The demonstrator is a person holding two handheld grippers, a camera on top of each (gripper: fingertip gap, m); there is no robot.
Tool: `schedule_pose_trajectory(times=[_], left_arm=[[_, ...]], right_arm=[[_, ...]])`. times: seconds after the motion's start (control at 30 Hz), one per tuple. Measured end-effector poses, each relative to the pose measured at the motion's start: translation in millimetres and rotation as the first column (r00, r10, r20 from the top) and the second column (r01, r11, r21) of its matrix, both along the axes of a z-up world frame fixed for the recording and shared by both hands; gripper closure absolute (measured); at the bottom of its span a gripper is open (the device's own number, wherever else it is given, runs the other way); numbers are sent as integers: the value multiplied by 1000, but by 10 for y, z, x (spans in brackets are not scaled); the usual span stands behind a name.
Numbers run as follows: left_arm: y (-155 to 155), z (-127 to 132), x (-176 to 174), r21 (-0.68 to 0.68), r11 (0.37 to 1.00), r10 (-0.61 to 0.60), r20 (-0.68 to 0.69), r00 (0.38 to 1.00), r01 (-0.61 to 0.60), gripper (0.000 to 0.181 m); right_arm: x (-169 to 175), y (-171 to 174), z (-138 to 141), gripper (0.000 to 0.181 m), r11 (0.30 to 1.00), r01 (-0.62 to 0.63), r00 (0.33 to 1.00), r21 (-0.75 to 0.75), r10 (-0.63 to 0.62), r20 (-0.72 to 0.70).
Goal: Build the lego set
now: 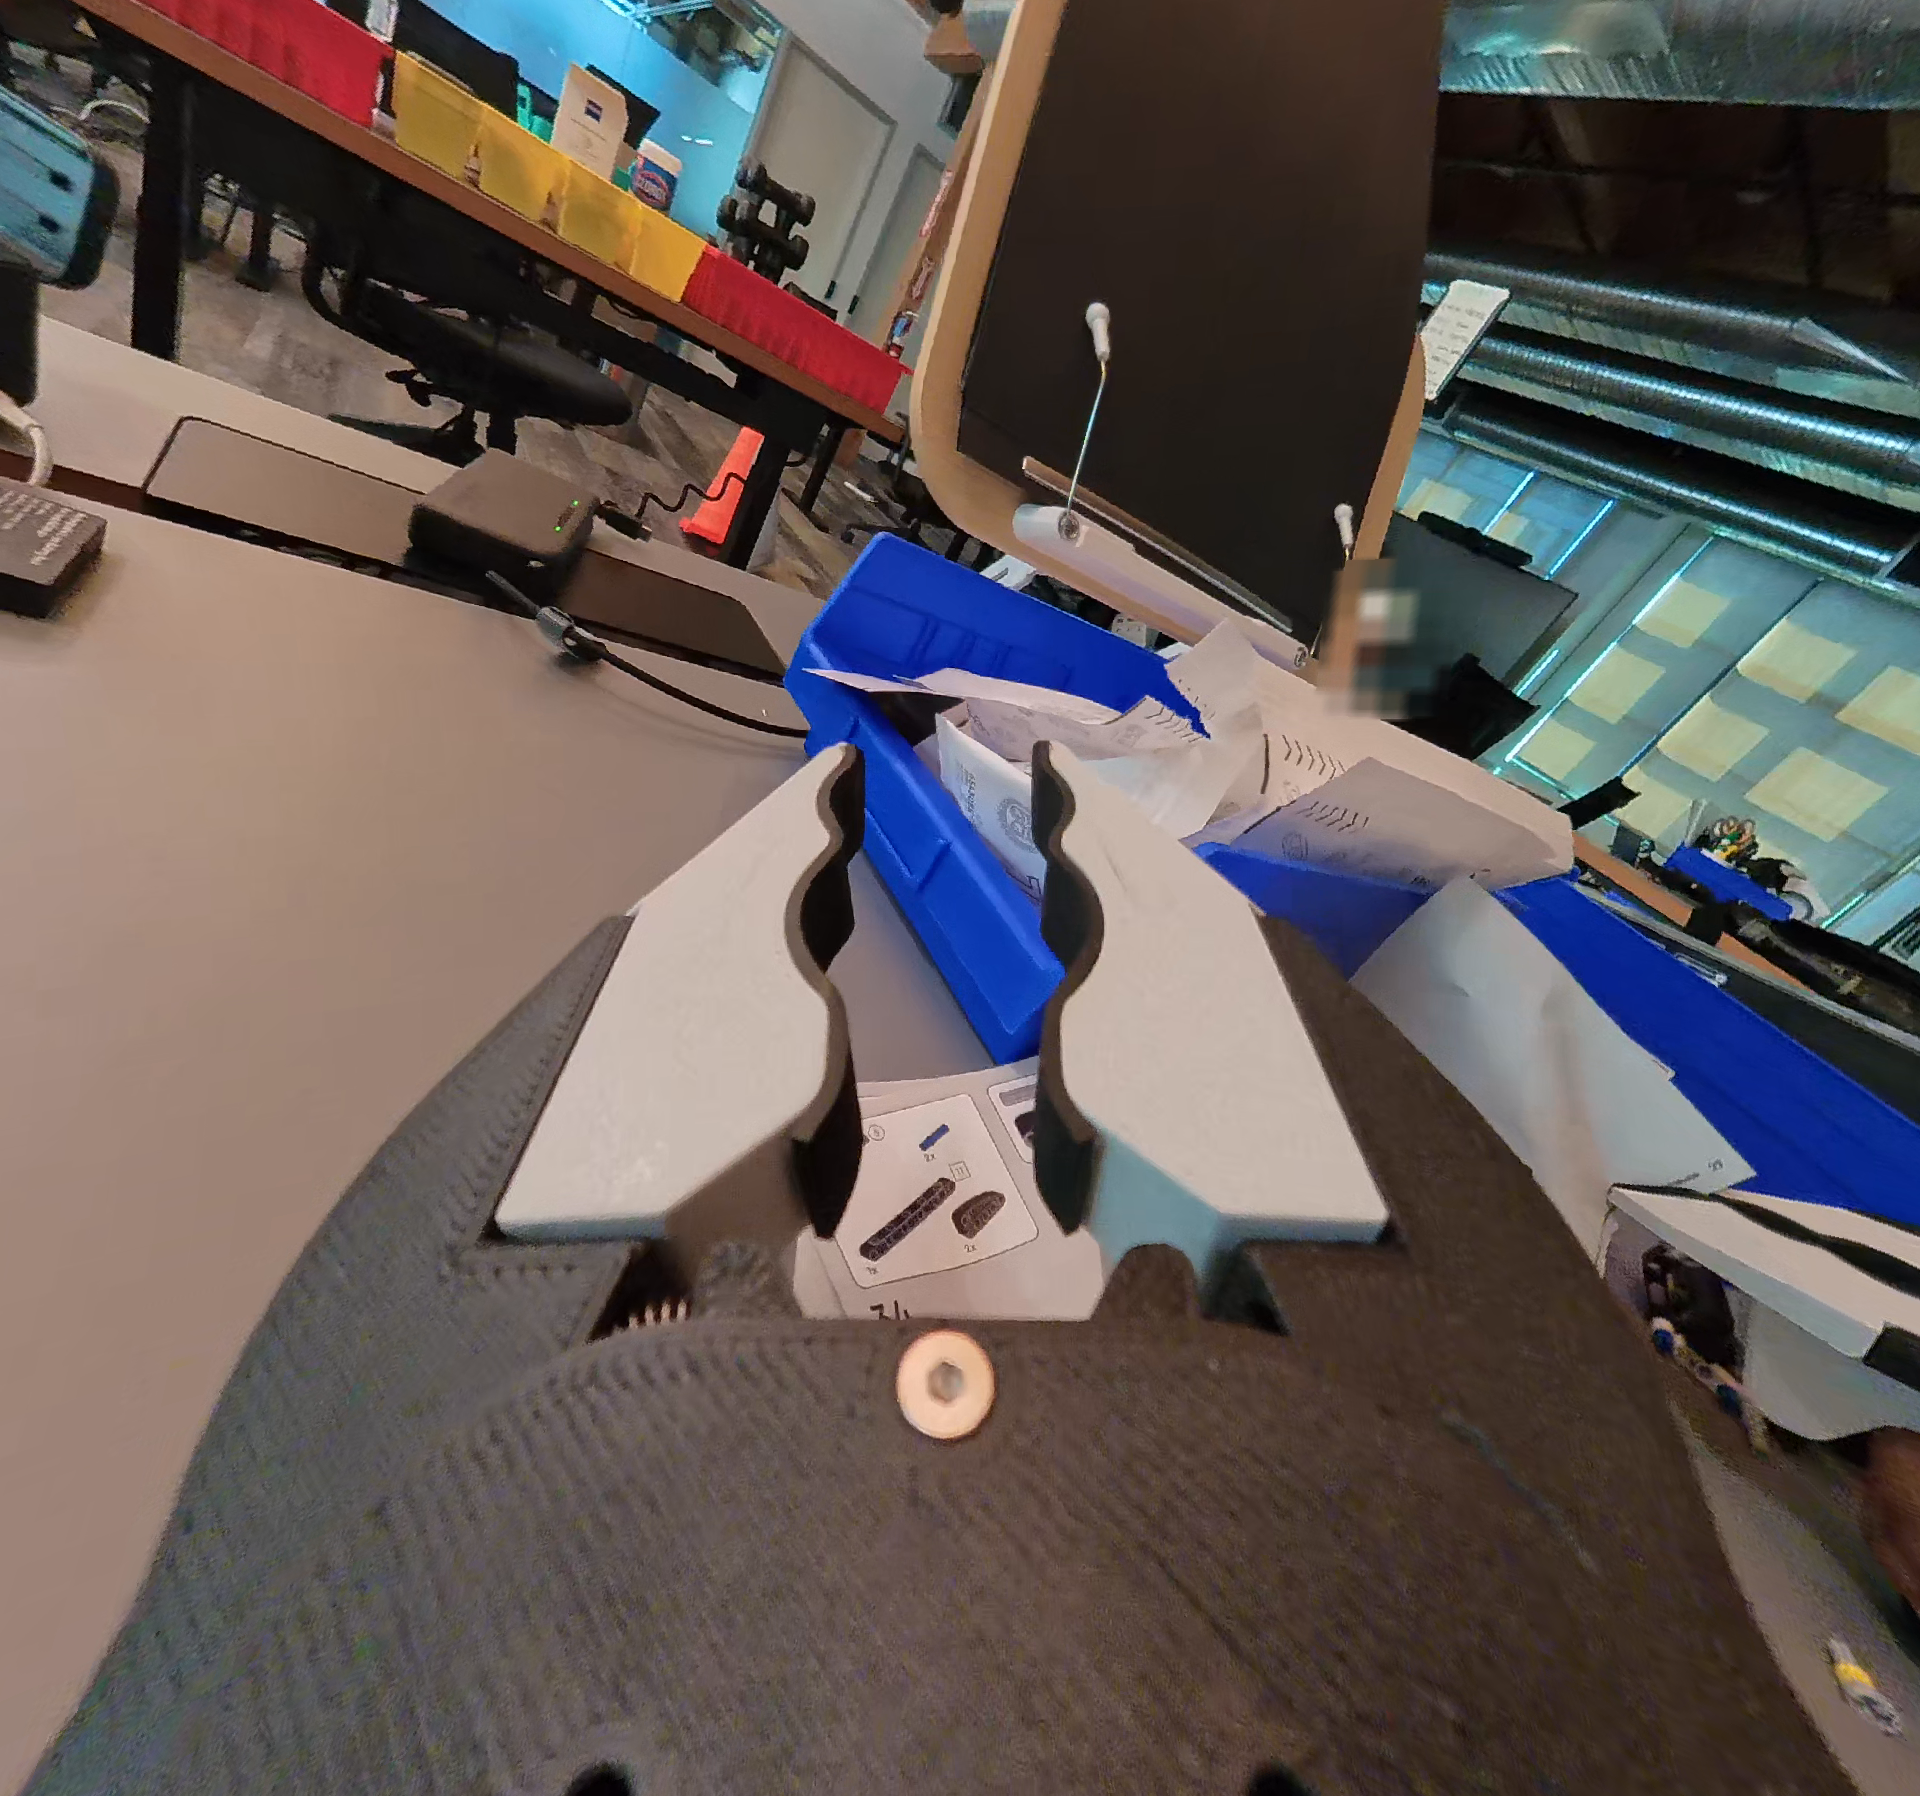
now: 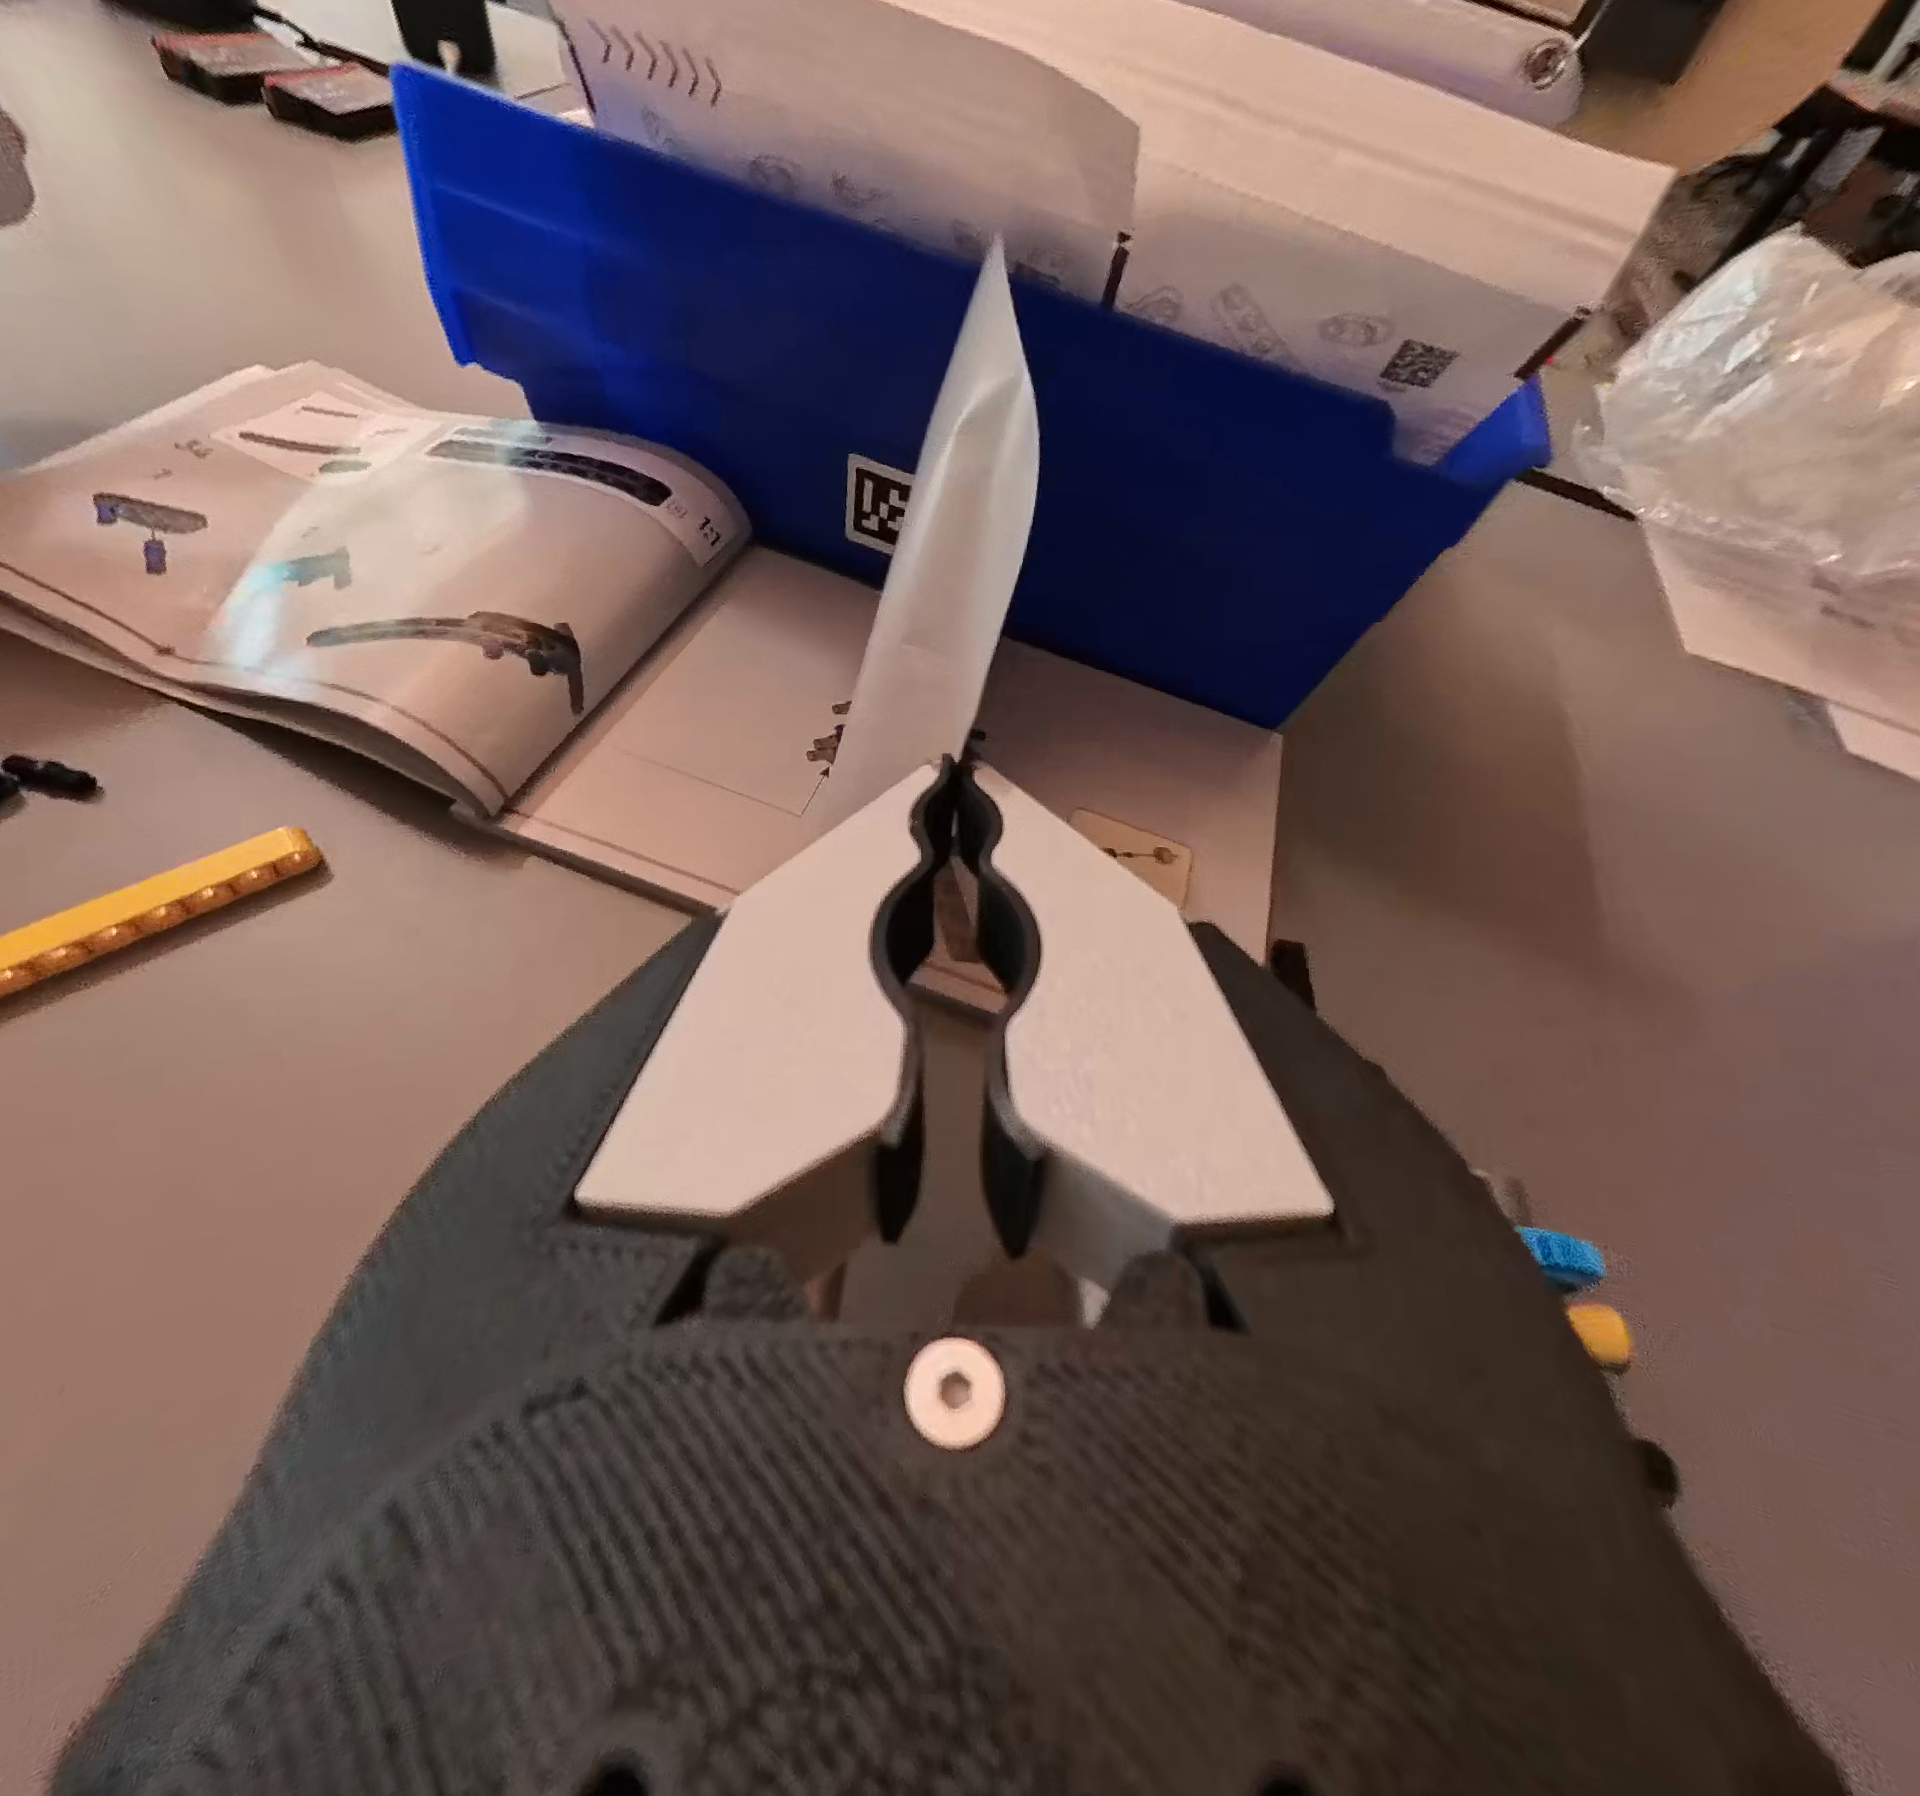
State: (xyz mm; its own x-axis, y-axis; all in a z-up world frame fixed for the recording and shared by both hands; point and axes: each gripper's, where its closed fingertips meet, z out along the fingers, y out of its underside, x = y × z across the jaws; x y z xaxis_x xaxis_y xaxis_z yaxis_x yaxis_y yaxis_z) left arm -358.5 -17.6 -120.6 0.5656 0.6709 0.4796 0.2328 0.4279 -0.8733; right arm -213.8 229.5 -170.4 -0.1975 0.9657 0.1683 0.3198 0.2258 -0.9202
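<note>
My right gripper [image 2: 951,775] is shut on a page [image 2: 956,499] of the open instruction booklet [image 2: 395,583] and holds it lifted, standing on edge in front of the blue bin [image 2: 1143,499]. The booklet lies flat on the grey table, left of the bin. A long yellow lego beam [image 2: 156,905] lies at the left, with a small black lego piece [image 2: 47,775] beyond it. My left gripper [image 1: 945,770] is open and empty, hovering over a booklet page [image 1: 935,1196] beside the blue bin [image 1: 935,853]. The lifted page [image 1: 1538,1008] and the right gripper's finger [image 1: 1766,1247] show at right.
The blue bin holds white paper bags [image 2: 831,84]. A clear plastic bag [image 2: 1766,427] lies at the right. Small blue and yellow pieces [image 2: 1579,1289] sit by my right gripper. A black box with a cable [image 1: 499,520] and a dark-panelled stand [image 1: 1195,240] stand behind the bin. Across from one pair of fingers to the other is roughly 30 cm. It is some 15 cm from my right tips to the long yellow lego beam [image 2: 156,905].
</note>
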Motion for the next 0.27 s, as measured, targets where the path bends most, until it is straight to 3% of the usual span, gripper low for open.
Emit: schedule_pose_trajectory(times=[0.27], left_arm=[[-34, 2, -44, 35, 999, -5, 19, 1000, 4, 151]], right_arm=[[31, 204, -22, 181, 996, 91, 996, -19, -91, 19]])
